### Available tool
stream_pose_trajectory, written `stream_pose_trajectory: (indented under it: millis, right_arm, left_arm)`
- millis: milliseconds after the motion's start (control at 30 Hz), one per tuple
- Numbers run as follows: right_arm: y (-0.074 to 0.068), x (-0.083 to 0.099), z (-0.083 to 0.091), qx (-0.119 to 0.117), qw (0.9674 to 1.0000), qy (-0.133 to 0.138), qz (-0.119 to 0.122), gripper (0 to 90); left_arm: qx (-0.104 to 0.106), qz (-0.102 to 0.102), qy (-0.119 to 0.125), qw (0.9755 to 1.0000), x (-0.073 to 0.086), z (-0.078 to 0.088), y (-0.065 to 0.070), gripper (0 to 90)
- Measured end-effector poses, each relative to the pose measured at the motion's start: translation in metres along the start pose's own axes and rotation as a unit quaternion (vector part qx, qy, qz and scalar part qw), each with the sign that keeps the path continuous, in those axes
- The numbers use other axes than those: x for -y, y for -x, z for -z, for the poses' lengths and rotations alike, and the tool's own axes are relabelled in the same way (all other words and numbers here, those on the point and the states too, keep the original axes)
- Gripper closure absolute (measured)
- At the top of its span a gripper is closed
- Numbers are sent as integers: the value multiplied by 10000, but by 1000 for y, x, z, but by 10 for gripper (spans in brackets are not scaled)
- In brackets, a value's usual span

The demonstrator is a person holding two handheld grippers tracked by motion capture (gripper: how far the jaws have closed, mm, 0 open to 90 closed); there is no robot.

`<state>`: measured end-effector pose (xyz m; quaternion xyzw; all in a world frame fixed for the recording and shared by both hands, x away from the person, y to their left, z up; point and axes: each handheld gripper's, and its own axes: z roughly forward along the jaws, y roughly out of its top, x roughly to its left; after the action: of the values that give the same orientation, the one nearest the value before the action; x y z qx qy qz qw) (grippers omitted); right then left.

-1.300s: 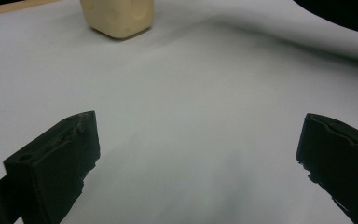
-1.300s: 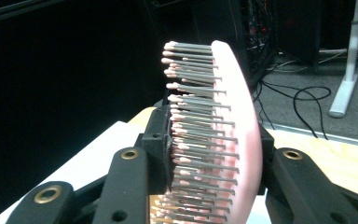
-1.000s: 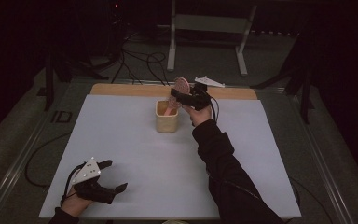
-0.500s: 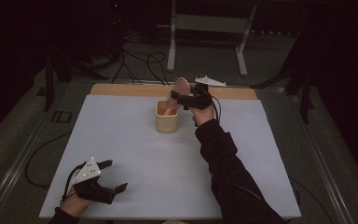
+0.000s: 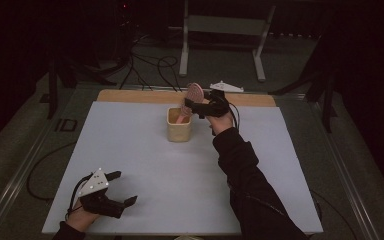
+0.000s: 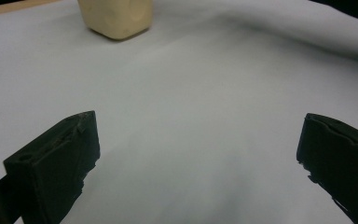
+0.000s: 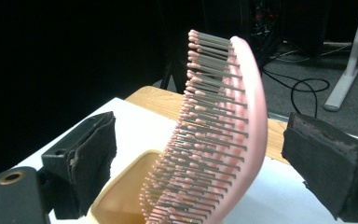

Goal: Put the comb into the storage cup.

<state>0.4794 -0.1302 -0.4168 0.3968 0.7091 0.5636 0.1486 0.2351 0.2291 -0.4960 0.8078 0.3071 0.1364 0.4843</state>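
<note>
A: Start with the biggest thing. What is on the table (image 5: 145,150)?

B: A wide white sheet covers it, with a strip of bare wood along the 12 o'clock edge. The person's right sleeve (image 5: 245,175) reaches from 6 o'clock up toward the far middle.

A: And the container?

B: A cream cup (image 5: 179,125) with rounded corners stands just short of the wooden strip, a little left of centre. It also shows at 11 o'clock in the left gripper view, well beyond the jaws.

A: Where is the brush?

B: The pink hairbrush (image 7: 219,140) stands handle-down in the cup, its head leaning out toward 1 o'clock, bristles facing the right gripper's camera.

A: Is the right gripper (image 5: 200,106) holding it?

B: No. Its jaws stand wide apart, one on each side of the brush head, and neither pad touches it. Released, I'd say.

A: The left gripper (image 5: 122,187)?

B: Parked near the 7 o'clock corner, jaws spread, nothing between them but white sheet.

A: How would the brush handle?

B: Likely light and rigid plastic. The back looks smooth and probably slippery, while the bristles would flex under pressure. I'd pinch across the edges of the head, or lower at the neck, rather than squeeze bristles against back. The cup seems light too, so a sideways pull might tip it.
</note>
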Motion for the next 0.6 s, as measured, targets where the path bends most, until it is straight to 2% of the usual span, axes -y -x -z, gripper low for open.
stream_pose_trajectory:
  millis: [300,600]
  right_arm:
    - [4,-1,11,115,9996,-140,238,98]
    - [5,3,23,91,9994,-235,244,99]
  left_arm:
    - [14,24,-3,10000,1,0,0,1]
    - [7,19,11,10000,0,0,1,1]
